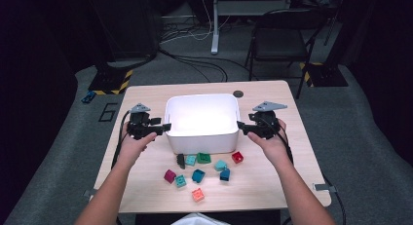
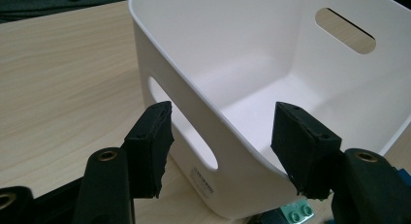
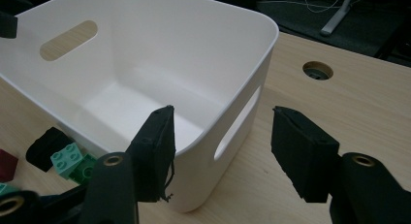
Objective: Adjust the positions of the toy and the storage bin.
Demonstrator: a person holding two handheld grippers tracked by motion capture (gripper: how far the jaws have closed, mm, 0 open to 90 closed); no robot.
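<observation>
**A:** White plastic bin (image 1: 202, 122), rectangular and open-topped, is sitting upright near the middle of the pale wooden counter (image 1: 146, 96), with the left gripper (image 1: 163, 128) at its left end wall and the right gripper (image 1: 242, 127) at its right end wall.

**B:** Are the fingers gripping it?

**A:** No. In the left gripper view the black fingers (image 2: 152, 136) are standing apart, straddling the rim above the slotted handle hole (image 2: 181, 132), one outside the wall and one over the inside, and neither is pressing on it. In the right gripper view the fingers (image 3: 155, 144) are likewise spread astride the rim by the other handle hole (image 3: 237, 124), clear of the plastic.

**B:** How far along is the job looking?

**A:** By my reading, the bin is resting squarely in place and is empty inside, so any filling is still waiting. The small toy bricks, among them a red one (image 1: 237, 157), a green one (image 1: 203, 158), a dark blue one (image 1: 198, 175) and an orange one (image 1: 197, 194), are lying loose on the counter in front of the bin, on the person's side.

**B:** Which way is it pointing?

**A:** Its mouth is facing straight up. Its long axis is running left to right across the counter, from one gripper to the other, with a handle hole at each end.
</observation>
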